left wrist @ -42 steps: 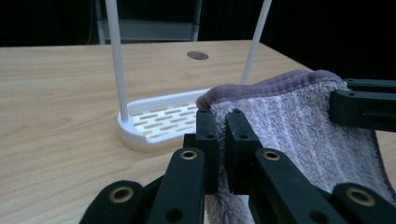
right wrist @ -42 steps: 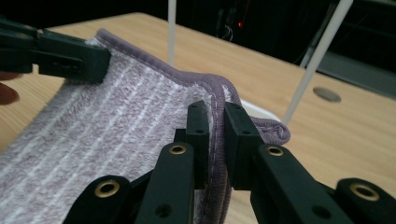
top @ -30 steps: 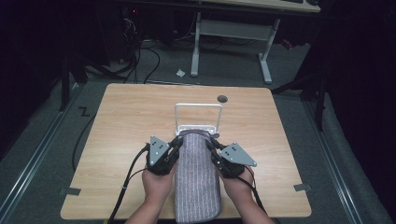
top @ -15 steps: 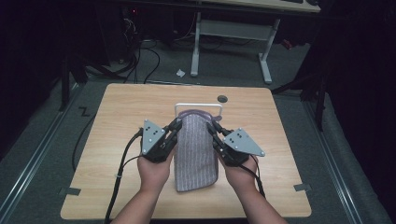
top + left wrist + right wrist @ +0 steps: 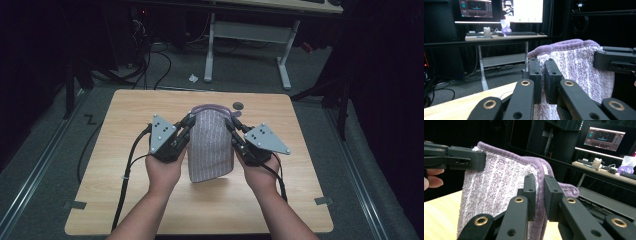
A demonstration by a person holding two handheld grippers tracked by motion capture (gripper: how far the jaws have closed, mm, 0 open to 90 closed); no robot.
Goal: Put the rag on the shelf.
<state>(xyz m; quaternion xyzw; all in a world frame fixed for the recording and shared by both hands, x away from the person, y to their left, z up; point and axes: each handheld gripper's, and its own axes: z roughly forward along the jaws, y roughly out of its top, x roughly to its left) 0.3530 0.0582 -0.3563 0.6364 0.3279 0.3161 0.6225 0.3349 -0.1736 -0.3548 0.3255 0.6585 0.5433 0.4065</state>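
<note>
Presently, a purple-and-white striped towel (image 5: pixel 210 145) is held lifted over the middle of the wooden bench (image 5: pixel 125 200), its upper edge raised and its lower end hanging down to the bench top or just above it; which cannot be told.

Left tool (image 5: pixel 187 124): closed on the towel's upper left corner. In the left gripper view the two black jaws are seen pressed together with the fluffy cloth (image 5: pixel 579 65) pinched between them, and the purple hem is seen running along the top. The left hand (image 5: pixel 162 172) is wrapped around the tool body, beneath the grey three-cornered plate.

Right tool (image 5: pixel 230 123): closed on the towel's upper right corner. In the right gripper view the purple bound edge (image 5: pixel 541 185) is caught between the narrow jaws, and the striped face is spread away toward the other tool (image 5: pixel 461 157), which is clamped on the far corner. The right hand (image 5: pixel 260 175) is wrapped around this tool likewise.

Towel condition: stretched fairly taut between the two tools, stripes running top to bottom.

Other items: a small dark round object (image 5: pixel 238 105) lying on the bench near the far edge, just beyond the towel; a desk with monitors (image 5: pixel 499 7) and a keyboard (image 5: pixel 521 33) noted in the dark background; black cables trailing from both tools.
</note>
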